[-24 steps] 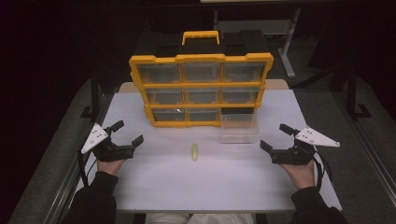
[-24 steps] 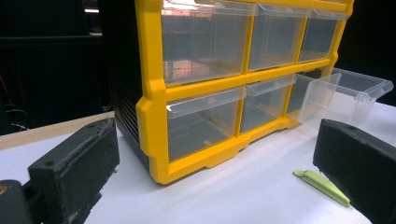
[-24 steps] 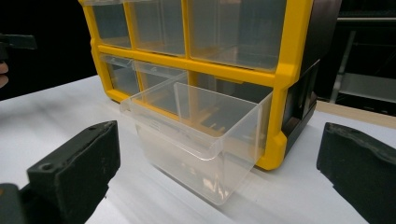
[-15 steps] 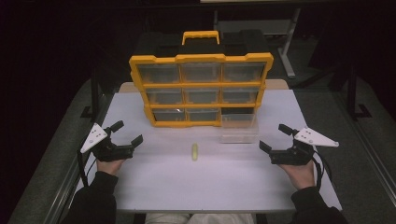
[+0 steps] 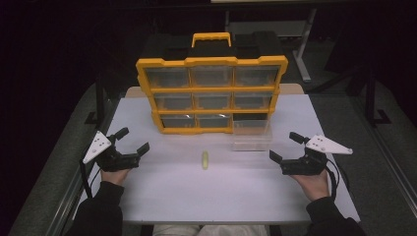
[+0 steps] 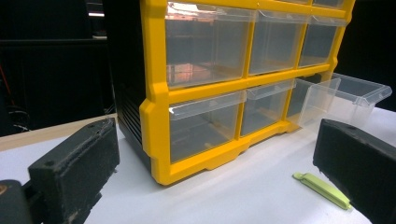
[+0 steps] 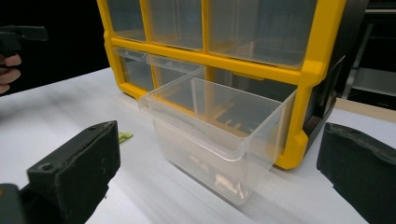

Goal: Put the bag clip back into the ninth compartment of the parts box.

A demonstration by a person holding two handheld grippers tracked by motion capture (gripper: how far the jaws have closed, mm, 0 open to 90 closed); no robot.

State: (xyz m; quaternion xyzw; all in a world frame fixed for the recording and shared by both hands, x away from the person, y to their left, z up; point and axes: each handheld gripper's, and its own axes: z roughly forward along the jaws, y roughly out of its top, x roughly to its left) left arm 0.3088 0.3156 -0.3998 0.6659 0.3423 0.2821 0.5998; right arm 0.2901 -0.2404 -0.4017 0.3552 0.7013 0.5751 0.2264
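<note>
Yellow-framed and standing upright at twelve o'clock on the white tabletop point(image 5: 162, 196), the drawer cabinet point(image 5: 211, 93) has its bottom-right slot empty; the clear plastic drawer point(image 5: 252, 135) sits out in front of it, seemingly empty. A small green clip point(image 5: 204, 160) lies at the centre, untouched, so putting it away and refitting the drawer likely remain. Left tongs point(image 5: 132, 141) at nine o'clock and right tongs point(image 5: 284, 147) at three o'clock gape wide, holding nothing; nothing blocks either path.

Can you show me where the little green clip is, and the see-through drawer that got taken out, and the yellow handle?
green clip point(image 5: 205, 160): high view, its middle.
clear drawer point(image 7: 219, 135): right gripper view, front wall.
yellow handle point(image 5: 211, 35): high view, top bar.
</note>
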